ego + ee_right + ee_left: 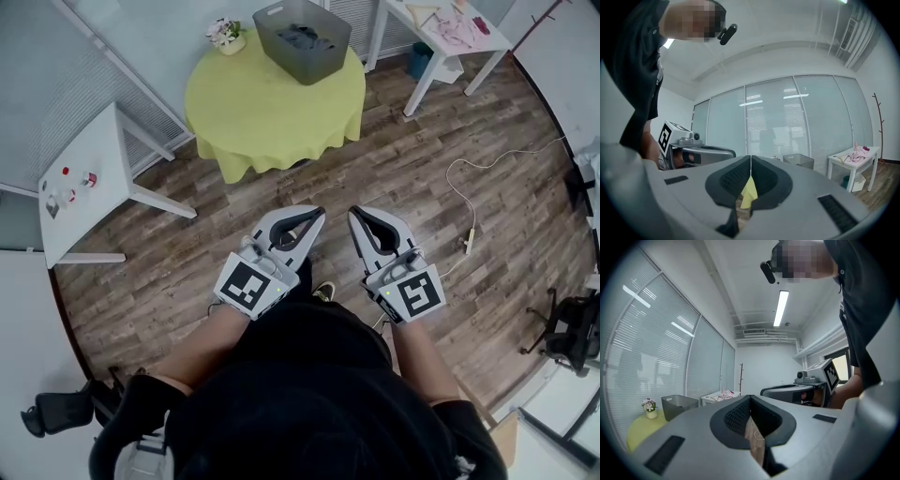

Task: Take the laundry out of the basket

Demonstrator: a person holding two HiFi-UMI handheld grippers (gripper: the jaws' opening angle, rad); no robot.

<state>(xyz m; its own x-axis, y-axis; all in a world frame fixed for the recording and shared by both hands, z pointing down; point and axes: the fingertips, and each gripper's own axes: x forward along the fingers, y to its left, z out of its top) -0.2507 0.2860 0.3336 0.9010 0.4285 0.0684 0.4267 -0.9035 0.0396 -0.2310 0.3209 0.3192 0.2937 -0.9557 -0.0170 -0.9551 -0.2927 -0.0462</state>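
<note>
A grey laundry basket (302, 37) with dark clothes inside stands on a round table with a yellow-green cloth (274, 98), far ahead of me. The same basket (678, 406) shows small at the left of the left gripper view, and again as a basket (798, 161) in the right gripper view. My left gripper (314, 213) and right gripper (356, 212) are held side by side close to my body over the wooden floor. Both are shut with nothing between their jaws, well short of the table.
A small flower pot (226, 35) sits on the round table beside the basket. A white side table (84, 178) stands at the left, a white table with pink items (450, 28) at the back right. A white cable with a power strip (469, 242) lies on the floor.
</note>
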